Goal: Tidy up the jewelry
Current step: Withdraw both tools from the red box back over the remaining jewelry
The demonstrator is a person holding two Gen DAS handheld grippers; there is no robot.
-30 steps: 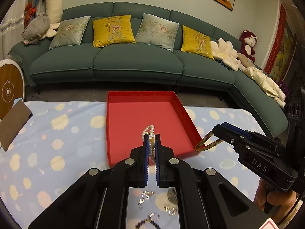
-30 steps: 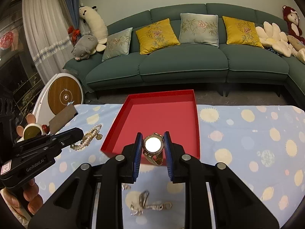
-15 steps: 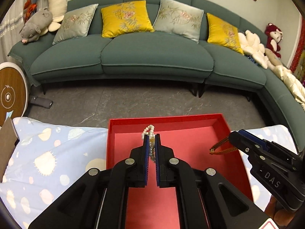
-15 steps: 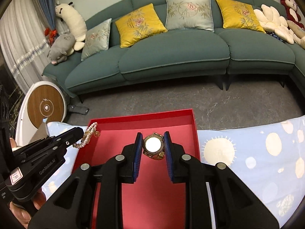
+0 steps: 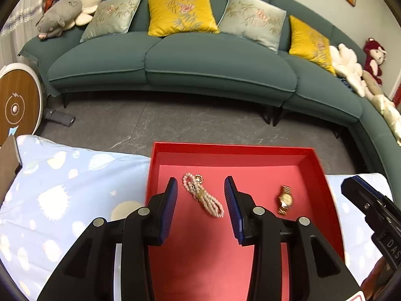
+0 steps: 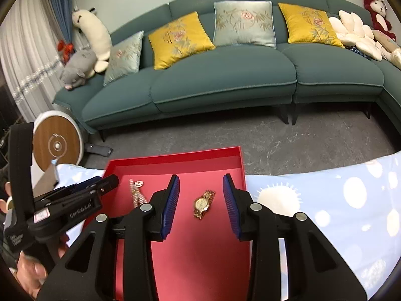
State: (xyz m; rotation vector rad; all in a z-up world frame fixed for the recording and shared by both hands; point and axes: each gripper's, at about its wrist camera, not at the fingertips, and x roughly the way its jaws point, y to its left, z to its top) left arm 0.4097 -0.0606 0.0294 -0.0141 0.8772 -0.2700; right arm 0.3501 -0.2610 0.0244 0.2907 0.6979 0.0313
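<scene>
- With both pieces lying loose in the shallow red cardboard tray on the bench, a careless pull-back could snag the pearl bead necklace
- The gold metal wristwatch could slide if nudged
- Left tool and right tool tilt downward over the tray, jaws opening, gripping nothing

Red tray, gold watch, pale-blue spotted cloth.

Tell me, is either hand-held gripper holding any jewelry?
No. The pearl necklace and gold watch lie in the red tray; the left hand-held gripper and right hand-held gripper are opening, touching nothing.
</scene>
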